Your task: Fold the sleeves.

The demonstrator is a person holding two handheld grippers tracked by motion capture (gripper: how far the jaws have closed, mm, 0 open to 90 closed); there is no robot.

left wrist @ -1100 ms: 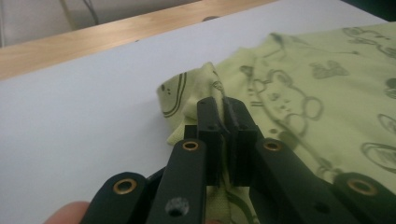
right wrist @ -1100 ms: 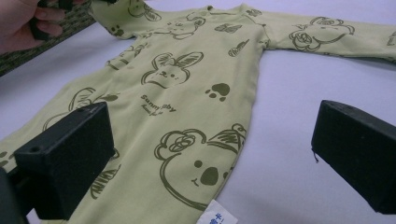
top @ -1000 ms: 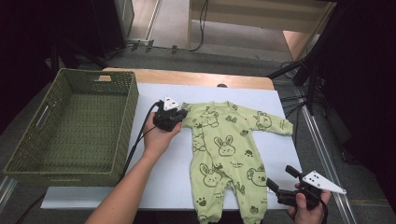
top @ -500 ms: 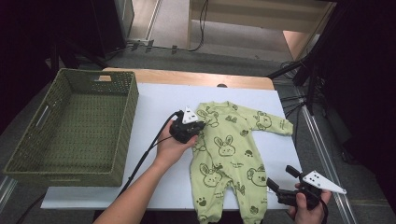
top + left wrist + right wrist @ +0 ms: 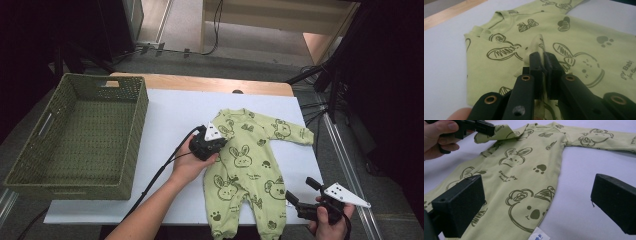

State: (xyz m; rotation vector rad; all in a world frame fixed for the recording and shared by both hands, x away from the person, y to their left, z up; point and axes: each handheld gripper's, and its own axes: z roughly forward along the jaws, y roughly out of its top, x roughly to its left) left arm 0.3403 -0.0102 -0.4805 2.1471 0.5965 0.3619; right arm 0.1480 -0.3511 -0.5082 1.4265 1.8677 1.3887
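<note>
- We pinch the sleeve [image 5: 537, 43] in the left claw [image 5: 216, 143], folding it over the romper [image 5: 245, 170] at surface [image 5: 170, 115] centre.
- Right claw [image 5: 300, 192], at 5 o'clock, stands spread, empty.
- Next, as we judge: lay the sleeve flat, release.

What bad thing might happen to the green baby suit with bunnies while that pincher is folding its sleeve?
The left gripper pinches only a thin fold of the light green printed baby romper, so the cloth might slip out and flop back. The right gripper hangs open near the legs, holding nothing down, so the whole romper might slide on the smooth white table cover and wrinkle.
</note>
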